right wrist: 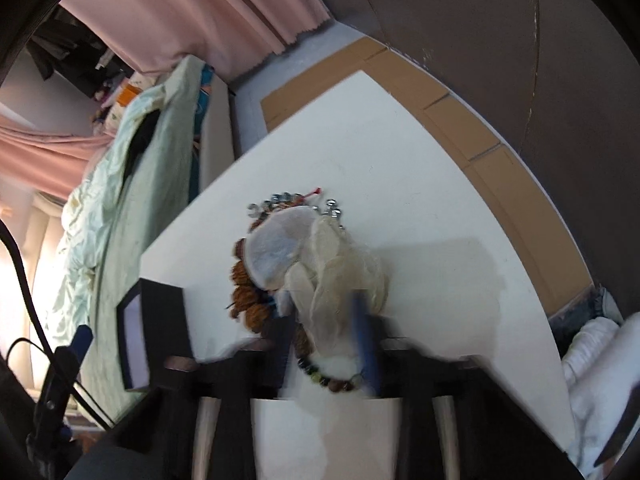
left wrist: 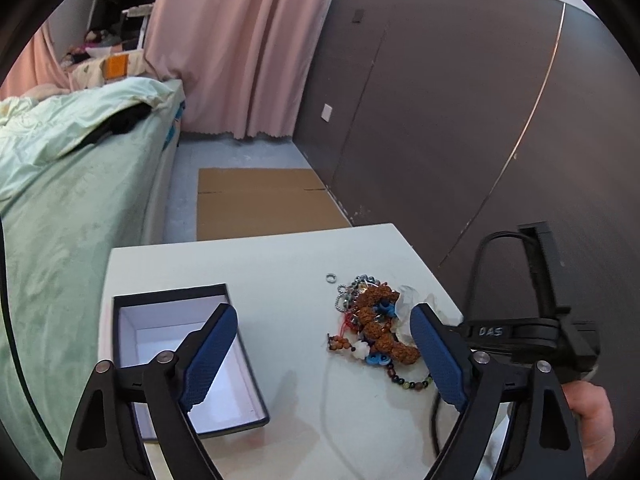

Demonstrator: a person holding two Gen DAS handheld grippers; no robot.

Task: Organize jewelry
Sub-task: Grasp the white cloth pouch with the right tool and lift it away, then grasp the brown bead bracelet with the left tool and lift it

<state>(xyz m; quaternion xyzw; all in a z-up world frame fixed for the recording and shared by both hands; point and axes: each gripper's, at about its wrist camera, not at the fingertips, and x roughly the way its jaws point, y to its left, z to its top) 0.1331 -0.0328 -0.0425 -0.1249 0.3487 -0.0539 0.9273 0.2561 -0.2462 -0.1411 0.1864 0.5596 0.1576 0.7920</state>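
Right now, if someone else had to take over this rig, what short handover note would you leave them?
Left gripper: jaws open, empty, hanging over the white table between the box and the jewelry.
Right gripper: jaws shut, at the near edge of the jewelry pile; the picture is blurred, so I cannot tell whether it holds the sheer pouch or the bead bracelet.
Things: jewelry pile sits tangled on the table, a small ring apart beside it. The open black box is empty.
Done: nothing is in the box yet.
Left: untangle the pieces and put them into the box.
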